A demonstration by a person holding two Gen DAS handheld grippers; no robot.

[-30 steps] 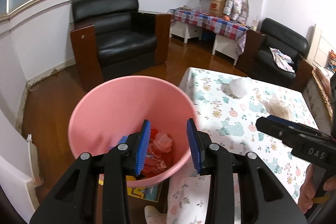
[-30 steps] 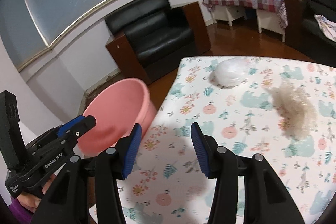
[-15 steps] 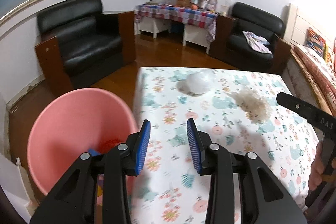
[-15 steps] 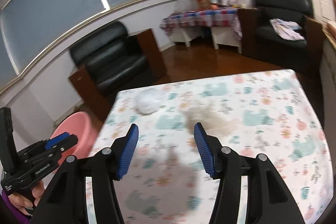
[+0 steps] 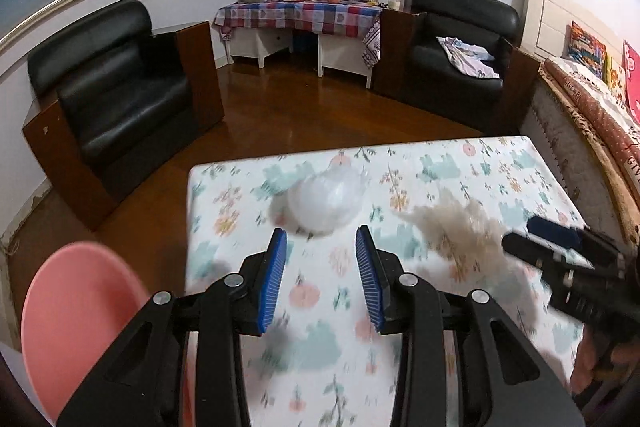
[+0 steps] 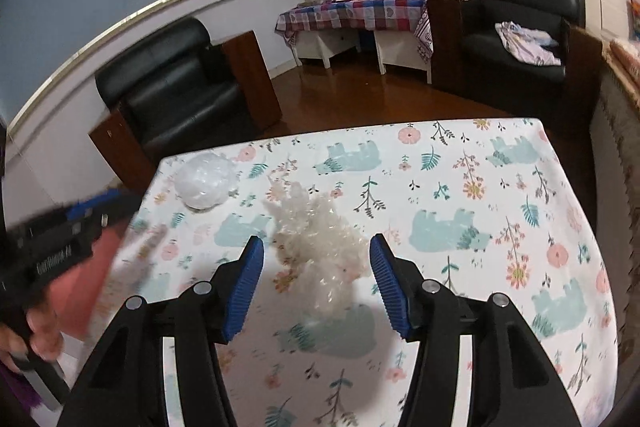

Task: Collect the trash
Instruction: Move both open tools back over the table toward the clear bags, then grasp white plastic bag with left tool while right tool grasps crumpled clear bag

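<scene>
Living room, table (image 6: 500, 227) under a floral cloth. Item: crumpled clear plastic wrap (image 6: 320, 251) mid-table, framed by the right gripper (image 6: 316, 287), fingers apart, empty. Item: white plastic ball (image 5: 326, 201) ahead of the left gripper (image 5: 321, 279), fingers apart, empty. Pink basin (image 5: 76, 323) off the table's left edge. Risks: springy wrap slipping from a shallow pinch; cloth snagged.

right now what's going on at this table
A person holds a gripper in each hand over the floral tablecloth, collecting trash. The left gripper is open, facing a white plastic wad. The right gripper is open around a crinkled clear wrapper, not gripping it. The pink bin stands beside the table.
</scene>
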